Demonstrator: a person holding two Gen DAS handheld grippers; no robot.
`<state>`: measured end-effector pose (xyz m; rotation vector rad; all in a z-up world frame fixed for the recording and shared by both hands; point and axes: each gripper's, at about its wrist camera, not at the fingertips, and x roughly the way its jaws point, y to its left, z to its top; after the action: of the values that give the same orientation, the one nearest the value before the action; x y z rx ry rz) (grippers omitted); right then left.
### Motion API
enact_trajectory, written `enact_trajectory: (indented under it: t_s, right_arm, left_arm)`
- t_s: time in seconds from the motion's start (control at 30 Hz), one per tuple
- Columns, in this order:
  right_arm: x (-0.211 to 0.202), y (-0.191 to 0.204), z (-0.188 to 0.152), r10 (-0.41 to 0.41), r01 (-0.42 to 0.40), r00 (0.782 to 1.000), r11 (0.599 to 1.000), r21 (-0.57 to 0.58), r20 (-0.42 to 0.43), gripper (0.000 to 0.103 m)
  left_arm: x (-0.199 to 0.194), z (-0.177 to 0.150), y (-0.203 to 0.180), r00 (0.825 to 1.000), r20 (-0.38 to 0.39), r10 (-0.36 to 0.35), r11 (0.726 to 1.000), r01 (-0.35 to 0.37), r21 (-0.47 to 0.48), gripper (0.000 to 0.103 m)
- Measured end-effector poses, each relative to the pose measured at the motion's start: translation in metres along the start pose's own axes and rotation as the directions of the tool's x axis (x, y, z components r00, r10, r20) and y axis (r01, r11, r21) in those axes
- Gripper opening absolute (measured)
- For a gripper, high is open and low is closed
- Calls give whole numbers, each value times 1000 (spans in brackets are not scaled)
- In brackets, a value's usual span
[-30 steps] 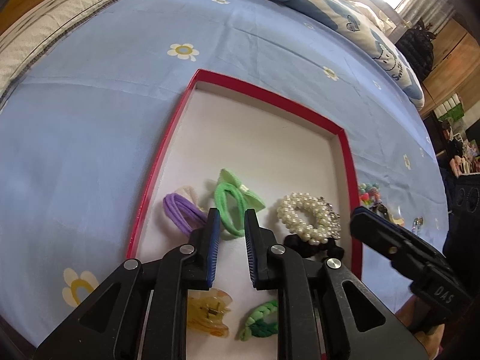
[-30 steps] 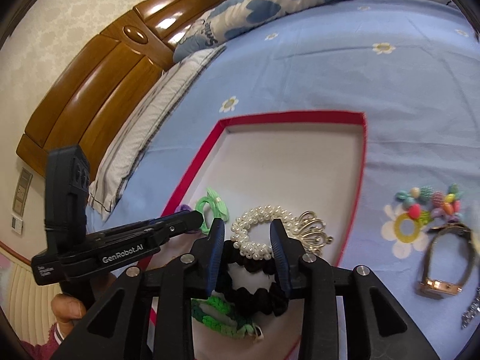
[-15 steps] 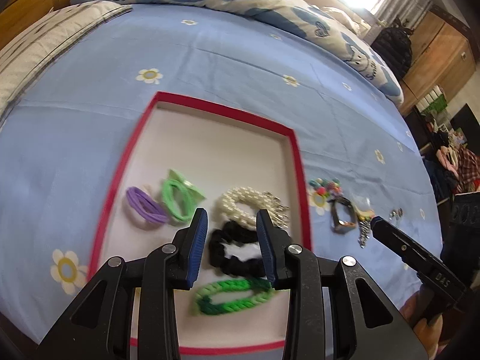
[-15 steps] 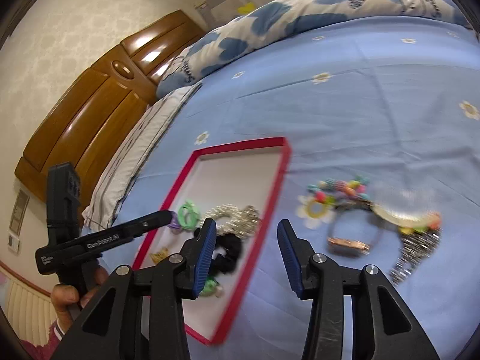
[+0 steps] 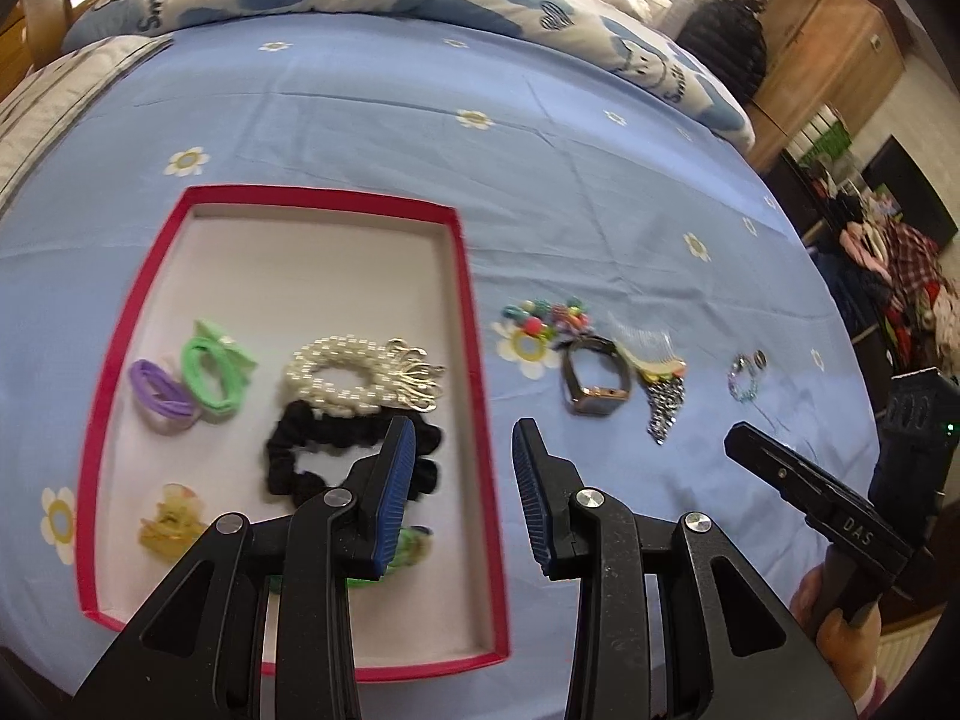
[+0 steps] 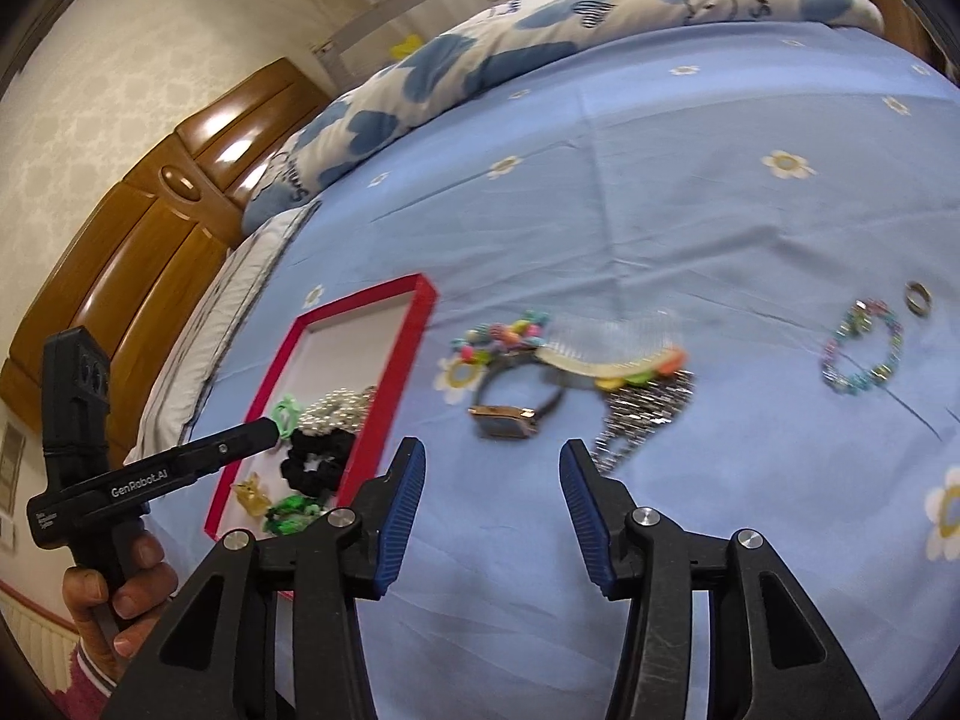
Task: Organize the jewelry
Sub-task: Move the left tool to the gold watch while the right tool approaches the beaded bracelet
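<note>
Currently both grippers hover empty over the blue bedsheet (image 5: 360, 120): left gripper (image 5: 462, 492) jaws parted, nothing between them, above the right rim of the red-edged tray (image 5: 474, 324); right gripper (image 6: 492, 516) jaws parted wider, over bare sheet just near of the watch (image 6: 510, 417). Inside the tray lie a purple hair tie (image 5: 159, 396), green hair tie (image 5: 213, 375), pearl bracelet (image 5: 342, 375), black scrunchie (image 5: 327, 450) and yellow claw clip (image 5: 171, 528). Right of the tray, on the sheet: colourful bead piece (image 5: 543, 315), watch, hair comb (image 6: 612, 348), silver chain piece (image 6: 648, 408), beaded bracelet (image 6: 861, 348), ring (image 6: 918, 298).
</note>
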<state>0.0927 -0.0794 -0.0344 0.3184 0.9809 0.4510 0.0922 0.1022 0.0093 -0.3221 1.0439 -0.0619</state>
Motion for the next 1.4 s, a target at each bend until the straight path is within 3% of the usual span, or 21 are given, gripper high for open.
enact_trajectory:
  t_s: [0.37, 0.73, 0.8, 0.87, 1.3, 1.4]
  right_arm:
    - [-20, -45, -5, -90, 89, 996, 994, 56, 18, 51]
    - [-33, -107, 7, -211, 205, 977, 968, 146, 32, 51]
    - [-31, -117, 10, -238, 231, 971, 960, 157, 27, 61]
    - [-29, -123, 13, -252, 245, 967, 957, 155, 28, 67]
    - [-1, -143, 32, -326, 325, 945, 940, 103, -4, 68]
    - [6, -141, 32, -362, 361, 932, 930, 75, -5, 62]
  left_arm:
    - [21, 0, -50, 998, -54, -28, 989, 36, 143, 35]
    - [59, 8, -86, 993, -112, -25, 969, 52, 242, 37]
    - [64, 9, -90, 992, -121, -25, 966, 55, 251, 44]
    - [71, 11, -96, 993, -121, -17, 964, 49, 262, 47]
    - [118, 9, -128, 986, -132, 100, 909, -36, 416, 47]
    - [124, 5, -133, 983, -136, 122, 893, -49, 447, 45]
